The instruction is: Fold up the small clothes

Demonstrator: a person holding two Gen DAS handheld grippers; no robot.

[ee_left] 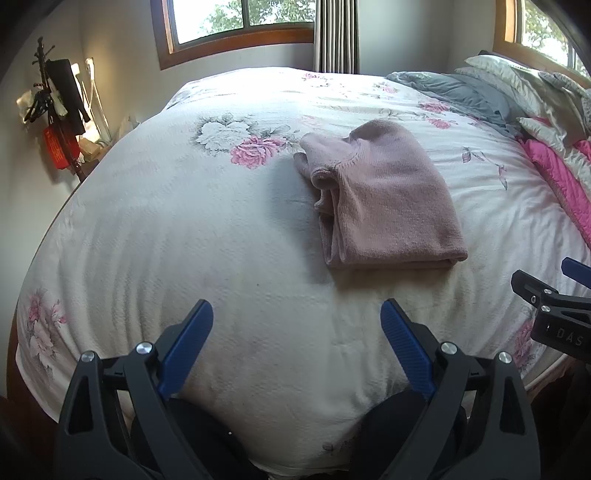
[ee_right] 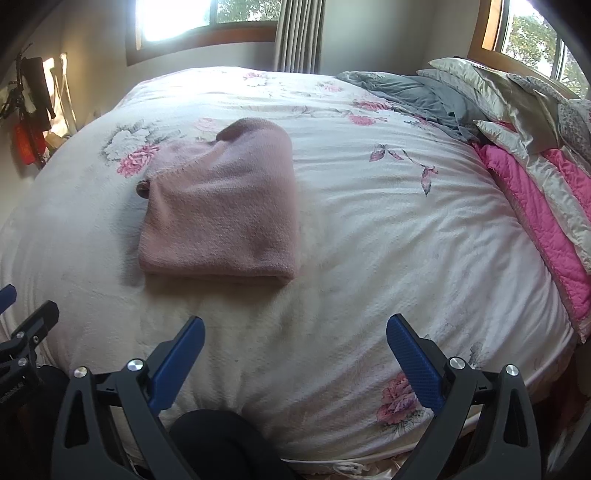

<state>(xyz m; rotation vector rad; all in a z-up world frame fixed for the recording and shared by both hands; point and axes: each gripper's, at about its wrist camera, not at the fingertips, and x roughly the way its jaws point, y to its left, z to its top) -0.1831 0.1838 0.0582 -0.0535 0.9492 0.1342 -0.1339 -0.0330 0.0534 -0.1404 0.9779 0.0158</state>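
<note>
Nearest to the cameras are the two grippers, both over the near edge of the bed point(ee_left: 258, 350). The left gripper point(ee_left: 297, 314) has its blue fingers point(ee_left: 188, 347) spread wide apart, and nothing is between them. The right gripper point(ee_right: 295, 328) is the same: its blue fingers point(ee_right: 413, 362) stand wide apart and hold nothing. In the left wrist view the right gripper shows at the right border, and in the right wrist view a part of the left gripper shows at the left border, so they are side by side and apart from each other.

Beyond the grippers, on the white bedcover with pink flowers point(ee_right: 369, 240), lies the pink knitted garment point(ee_left: 380, 199). It is folded into a compact rectangle, flat on the cover, around the middle of the bed and well apart from both grippers. A printed pink and white flower point(ee_left: 236, 142) is just beside its far left corner.

Farther, at the right side of the bed, there is a bright pink quilt point(ee_right: 532, 206), cream pillows point(ee_right: 480, 85) and a grey blanket point(ee_right: 417, 96). Behind the bed are windows with wooden frames point(ee_left: 236, 40) and a striped curtain point(ee_left: 336, 35).
</note>
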